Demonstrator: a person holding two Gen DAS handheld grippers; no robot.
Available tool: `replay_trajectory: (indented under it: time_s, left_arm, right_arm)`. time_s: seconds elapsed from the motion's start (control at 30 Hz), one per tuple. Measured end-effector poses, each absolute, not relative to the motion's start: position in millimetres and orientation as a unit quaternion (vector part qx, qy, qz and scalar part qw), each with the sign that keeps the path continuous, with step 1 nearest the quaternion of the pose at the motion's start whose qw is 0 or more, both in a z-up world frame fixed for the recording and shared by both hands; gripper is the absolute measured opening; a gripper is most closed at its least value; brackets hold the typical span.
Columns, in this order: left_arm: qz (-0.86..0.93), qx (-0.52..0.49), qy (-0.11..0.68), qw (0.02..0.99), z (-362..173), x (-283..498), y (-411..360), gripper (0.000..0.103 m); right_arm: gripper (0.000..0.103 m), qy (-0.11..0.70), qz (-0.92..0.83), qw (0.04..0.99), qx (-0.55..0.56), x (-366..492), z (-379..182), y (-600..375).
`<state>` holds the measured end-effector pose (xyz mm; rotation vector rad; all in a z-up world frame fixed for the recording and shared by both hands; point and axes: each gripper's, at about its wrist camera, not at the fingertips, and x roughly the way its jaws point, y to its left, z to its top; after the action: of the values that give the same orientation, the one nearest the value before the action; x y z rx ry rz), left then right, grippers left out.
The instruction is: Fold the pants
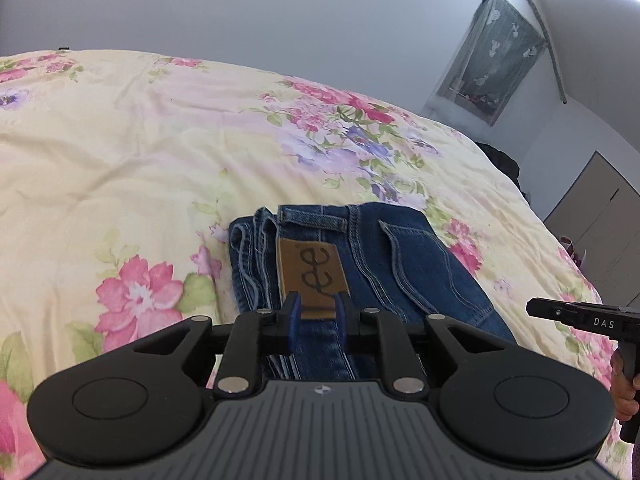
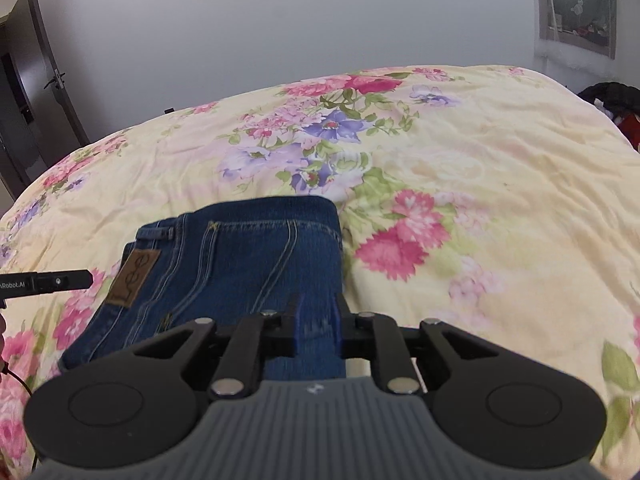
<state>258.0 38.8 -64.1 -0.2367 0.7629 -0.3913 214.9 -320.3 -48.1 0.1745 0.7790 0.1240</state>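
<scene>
Dark blue jeans [image 1: 384, 256] lie folded into a compact stack on the floral bed cover [image 1: 120, 152], brown Lee patch [image 1: 310, 270] up. My left gripper [image 1: 318, 312] hovers over the waistband end, jaws a little apart around the patch edge, nothing clamped. In the right wrist view the jeans [image 2: 240, 264] lie the same way, patch [image 2: 134, 278] at the left. My right gripper [image 2: 318, 322] sits over the near right corner of the stack, jaws apart, denim between them but not pinched. Each gripper's body shows in the other's view [image 1: 580, 320] [image 2: 44, 282].
The bed cover [image 2: 480, 184] spreads wide on all sides of the jeans. A white wall stands behind the bed. A curtained window [image 1: 496, 52] is at the far right, a door [image 2: 36, 64] at the far left, dark clothes [image 2: 612, 100] by the bed's right edge.
</scene>
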Motion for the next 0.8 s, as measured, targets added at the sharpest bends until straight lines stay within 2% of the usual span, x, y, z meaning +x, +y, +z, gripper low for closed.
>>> replay_trajectory:
  time_s: [0.13, 0.27, 0.37, 0.7, 0.73, 0.77, 0.8]
  left_arm:
    - [-0.188, -0.074, 0.366, 0.908, -71.7, 228.3, 24.9, 0.019]
    - [-0.168, -0.056, 0.386, 0.905, -98.1, 223.1, 19.0, 0.019]
    - [-0.155, -0.061, 0.403, 0.9, -110.7, 225.1, 22.7, 0.009]
    - [-0.144, -0.075, 0.406, 0.899, -123.4, 212.2, 31.8, 0.006]
    - [-0.142, -0.079, 0.399, 0.902, -121.3, 209.9, 34.0, 0.008]
    - [-0.135, -0.079, 0.392, 0.907, -119.2, 207.4, 36.0, 0.024]
    - [-0.123, -0.077, 0.382, 0.913, -116.8, 204.5, 38.2, 0.034]
  right_arm:
    - [0.012, 0.382, 0.039, 0.918, 0.101, 169.0, -67.0, -323.4]
    - [0.01, 0.4, 0.028, 0.91, 0.107, 157.9, -89.9, -316.4]
    - [0.009, 0.428, 0.016, 0.896, 0.114, 161.4, -108.3, -312.1]
    - [0.01, 0.442, -0.01, 0.89, 0.115, 158.6, -113.4, -305.1]
    - [0.011, 0.433, -0.009, 0.893, 0.124, 156.0, -111.4, -307.3]
    - [0.013, 0.416, -0.011, 0.899, 0.137, 151.6, -107.7, -310.2]
    - [0.014, 0.396, -0.013, 0.906, 0.151, 146.4, -103.9, -313.6]
